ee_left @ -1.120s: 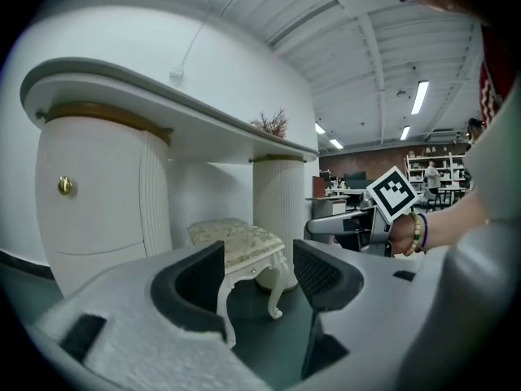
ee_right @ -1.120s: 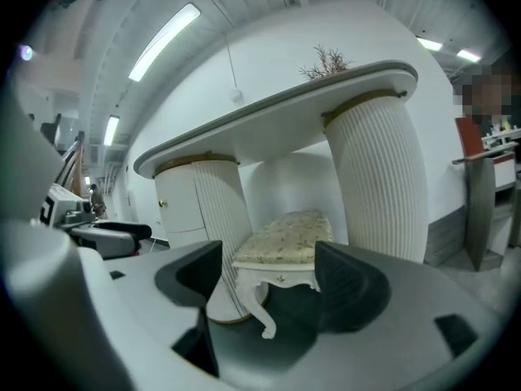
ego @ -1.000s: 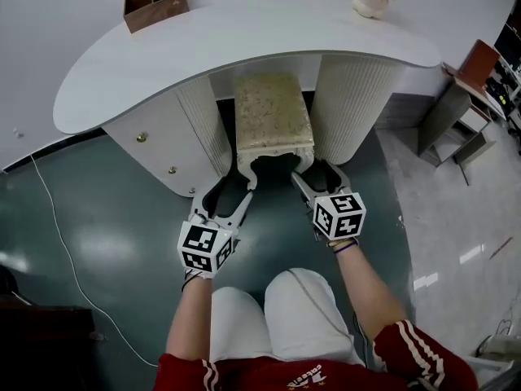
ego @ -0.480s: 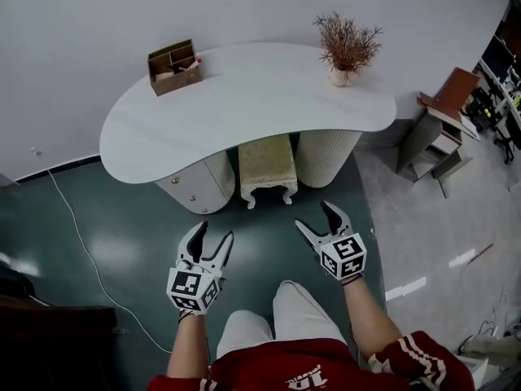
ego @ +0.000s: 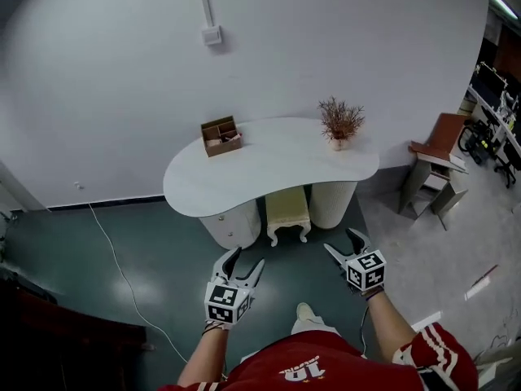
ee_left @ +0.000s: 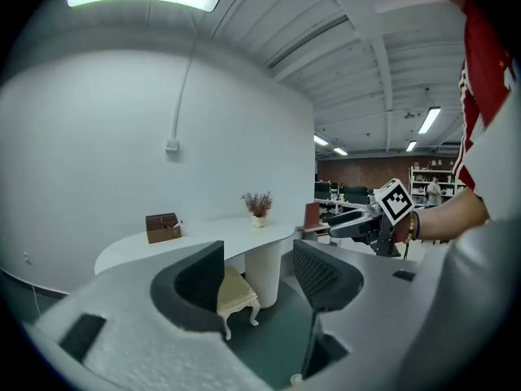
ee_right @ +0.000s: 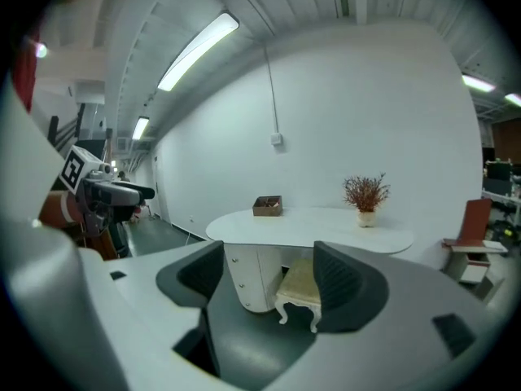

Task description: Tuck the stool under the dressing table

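1. The stool (ego: 287, 212) stands tucked under the white counter (ego: 269, 169), between its two pedestals, with only its front end showing.
2. The left gripper (ego: 247, 259) has its jaws spread and holds nothing (the stool only shows far beyond the gap).
3. The right gripper (ego: 342, 243) is likewise spread and empty, well apart from the stool.
4. A brown box (ego: 221, 135) and a potted plant (ego: 340, 125) sit on the counter.
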Motion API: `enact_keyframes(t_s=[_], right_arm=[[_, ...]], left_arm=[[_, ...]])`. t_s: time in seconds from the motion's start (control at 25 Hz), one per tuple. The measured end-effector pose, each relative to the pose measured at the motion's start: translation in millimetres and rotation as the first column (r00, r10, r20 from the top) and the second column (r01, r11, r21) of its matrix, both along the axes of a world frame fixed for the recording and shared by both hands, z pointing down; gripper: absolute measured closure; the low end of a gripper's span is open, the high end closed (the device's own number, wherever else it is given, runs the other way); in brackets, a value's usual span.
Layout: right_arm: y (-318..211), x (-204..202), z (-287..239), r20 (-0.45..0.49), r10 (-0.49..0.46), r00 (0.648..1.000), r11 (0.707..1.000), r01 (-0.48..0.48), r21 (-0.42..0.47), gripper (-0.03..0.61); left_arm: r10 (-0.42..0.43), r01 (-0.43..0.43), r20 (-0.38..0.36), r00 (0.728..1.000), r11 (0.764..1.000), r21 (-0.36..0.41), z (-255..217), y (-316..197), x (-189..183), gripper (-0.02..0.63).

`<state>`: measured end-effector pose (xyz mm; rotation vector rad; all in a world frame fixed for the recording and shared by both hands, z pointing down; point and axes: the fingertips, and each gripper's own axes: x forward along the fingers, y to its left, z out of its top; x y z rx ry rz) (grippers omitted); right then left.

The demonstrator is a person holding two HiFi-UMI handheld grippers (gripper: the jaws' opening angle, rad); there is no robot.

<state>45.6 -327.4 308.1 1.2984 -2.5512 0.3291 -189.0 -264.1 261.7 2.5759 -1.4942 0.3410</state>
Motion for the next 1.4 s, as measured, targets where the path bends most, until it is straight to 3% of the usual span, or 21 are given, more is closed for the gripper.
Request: enact_keyframes(t_s=[0.16, 0.36, 0.56, 0.72, 0.92, 1.04, 1.16, 1.28, 1.4], right_arm=[[58, -2, -37, 0.104, 0.072, 0.992, 0.997, -0.069, -0.035, 0.245], [125, -2, -72, 0.087, 0.092, 0.992, 0.996, -0.091, -0.013, 0.245], [167, 3, -120, 0.079, 0.068, 0.995, 0.995, -0.074, 0.074, 0.245], [185, 25, -167, 0.145, 0.056, 0.988, 0.985, -0.079, 0.154, 0.245], [211, 84, -192, 0.113, 0.096, 0.989, 0.963, -0.121, 0.242, 0.249], [235, 109, -206, 0.157, 0.090, 0.983, 0.958, -0.129, 0.255, 0.255], [255, 121, -216, 0.208, 0.068, 0.976, 0.955, -0.124, 0.269, 0.264], [275, 119, -215, 0.205, 0.040, 0.978, 0.958, -0.096, 0.272, 0.275], [292, 111, -218, 0.200, 0.016, 0.980, 0.955, -0.074, 0.286, 0.303]], left_arm=[[0.014, -0.012, -0.053, 0.999, 0.999, 0.040, -42, 51, -14, 0.357], [0.018, -0.004, -0.123, 0.992, 0.993, 0.117, -89, 105, -33, 0.359], [-0.017, 0.048, -0.181, 0.983, 0.984, 0.170, -122, 143, -42, 0.359], [-0.013, 0.060, -0.223, 0.975, 0.977, 0.206, -144, 165, -9, 0.359], [-0.022, 0.075, -0.212, 0.977, 0.967, 0.245, -165, 203, 41, 0.379], [-0.030, 0.080, -0.195, 0.980, 0.965, 0.252, -173, 226, 68, 0.380], [-0.043, 0.092, -0.198, 0.979, 0.966, 0.243, -170, 247, 92, 0.388], [-0.069, 0.117, -0.227, 0.972, 0.972, 0.205, -158, 270, 107, 0.415], [-0.072, 0.115, -0.202, 0.977, 0.971, 0.207, -157, 287, 109, 0.444]])
